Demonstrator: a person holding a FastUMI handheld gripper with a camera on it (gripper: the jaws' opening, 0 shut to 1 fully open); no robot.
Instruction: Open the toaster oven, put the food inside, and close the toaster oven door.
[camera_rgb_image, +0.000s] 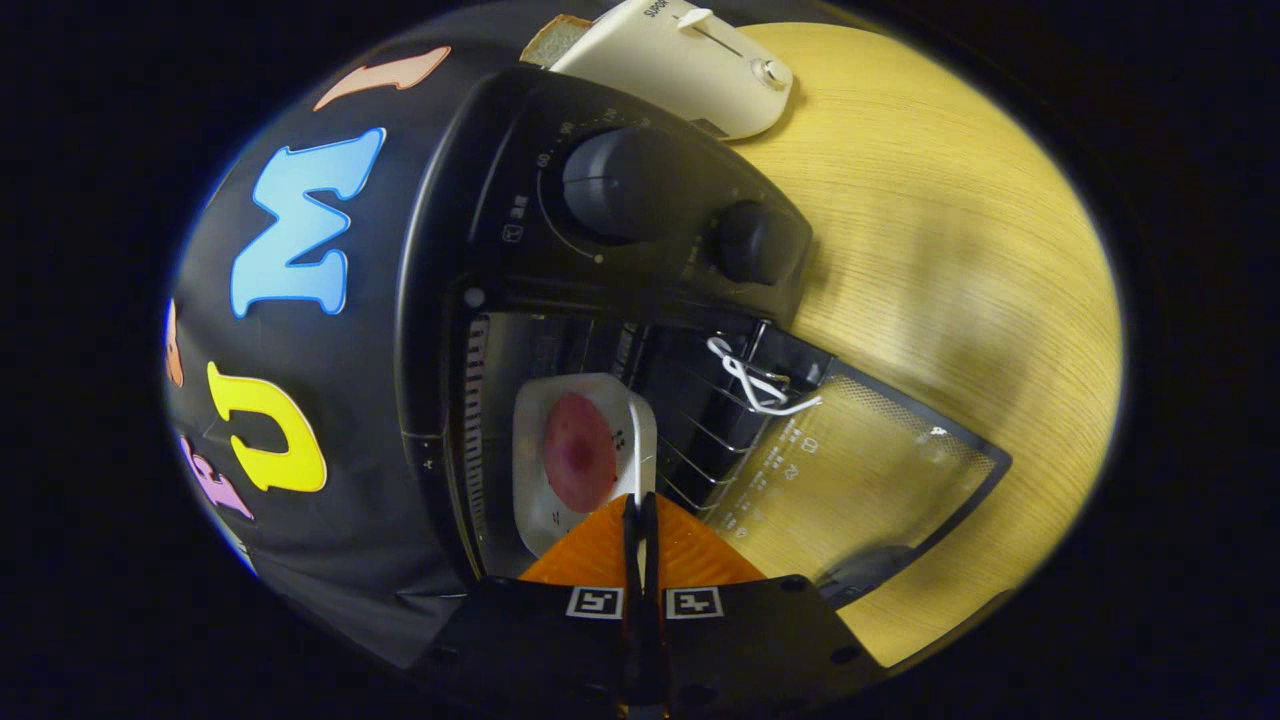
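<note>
The black toaster oven (520, 130) stands with its glass door (870, 480) swung fully open and lying flat over the wooden table. Inside, on the wire rack (700, 440), rests a white rounded plate (600, 392) carrying a round reddish slice of food (578, 450). My gripper (640, 503) reaches into the oven mouth. Its two fingers are pressed together on the plate's near rim, whose thin edge runs in between them. The fingers hide the part of the plate closest to me.
Two dark knobs (615, 180) (755, 240) sit on the oven's control panel. A white cord (755, 385) is looped at the door hinge. The door handle (865, 575) lies at the door's outer edge. A cream toaster (690, 60) with a bread slice (555, 38) stands beyond the oven on the table (950, 220).
</note>
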